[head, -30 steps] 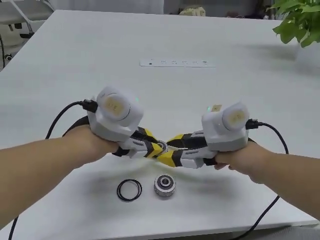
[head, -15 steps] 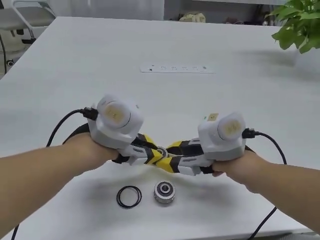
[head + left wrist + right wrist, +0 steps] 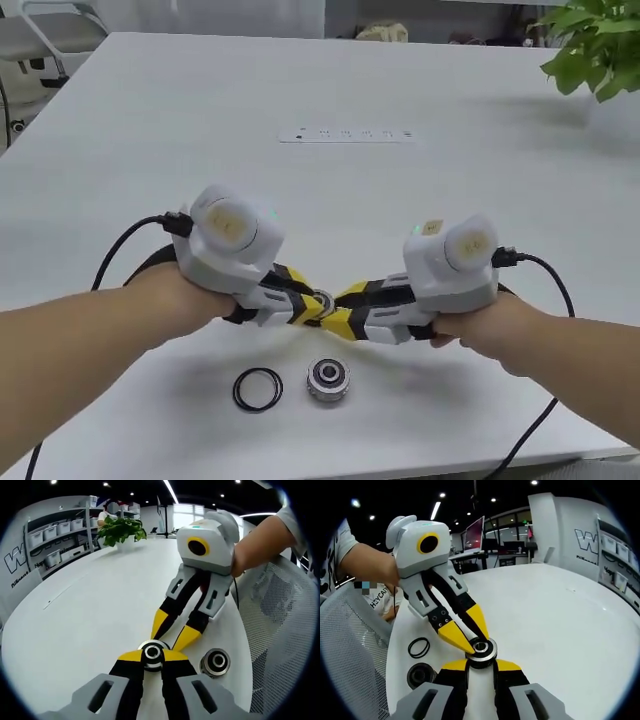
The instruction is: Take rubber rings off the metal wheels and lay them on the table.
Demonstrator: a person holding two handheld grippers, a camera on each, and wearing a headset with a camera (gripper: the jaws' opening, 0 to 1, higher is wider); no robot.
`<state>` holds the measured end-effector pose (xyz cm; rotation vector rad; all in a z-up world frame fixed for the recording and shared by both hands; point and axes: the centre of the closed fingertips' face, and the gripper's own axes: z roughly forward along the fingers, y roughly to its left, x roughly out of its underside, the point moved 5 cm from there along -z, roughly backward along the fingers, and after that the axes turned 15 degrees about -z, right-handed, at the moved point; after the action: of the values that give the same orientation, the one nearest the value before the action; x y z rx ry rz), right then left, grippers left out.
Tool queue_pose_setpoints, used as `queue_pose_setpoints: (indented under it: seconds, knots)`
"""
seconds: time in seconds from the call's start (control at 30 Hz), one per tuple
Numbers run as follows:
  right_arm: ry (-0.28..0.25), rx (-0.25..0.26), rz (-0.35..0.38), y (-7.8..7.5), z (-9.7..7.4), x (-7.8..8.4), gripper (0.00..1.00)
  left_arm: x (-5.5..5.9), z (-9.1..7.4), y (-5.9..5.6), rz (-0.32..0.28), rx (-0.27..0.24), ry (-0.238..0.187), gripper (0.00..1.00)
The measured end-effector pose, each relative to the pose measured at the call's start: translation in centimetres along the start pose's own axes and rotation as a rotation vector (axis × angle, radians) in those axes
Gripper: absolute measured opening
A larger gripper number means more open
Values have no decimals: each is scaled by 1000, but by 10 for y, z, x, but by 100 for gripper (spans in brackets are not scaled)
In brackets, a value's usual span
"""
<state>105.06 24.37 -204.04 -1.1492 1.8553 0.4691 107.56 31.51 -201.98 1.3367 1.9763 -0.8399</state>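
bright overhead ceiling lights, soft shadows, sharp focus, fisheye-curved edges

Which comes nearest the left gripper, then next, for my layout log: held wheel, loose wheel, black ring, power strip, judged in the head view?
1. Held wheel, between the left gripper's jaws.
2. Loose wheel, just below, toward the person.
3. Black ring, left of that wheel.
4. Power strip, far beyond, away from the person.

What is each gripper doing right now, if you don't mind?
Left gripper: closed on the wheel.
Right gripper: closed on the same wheel.
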Motion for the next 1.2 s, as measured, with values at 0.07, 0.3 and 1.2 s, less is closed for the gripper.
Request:
queue_pose_setpoints:
  seconds: [0.07, 0.3, 1.2]
  knots:
    - [4, -5, 4, 0, -1, 1, 14, 0, 0, 1, -2, -1, 0, 8]
    - [13, -5, 18, 0, -3, 3, 5, 0, 1, 2, -4, -3, -1, 8]
    - [-42, 57, 243, -12, -9, 2, 0, 2, 1, 2, -3, -5, 0, 8]
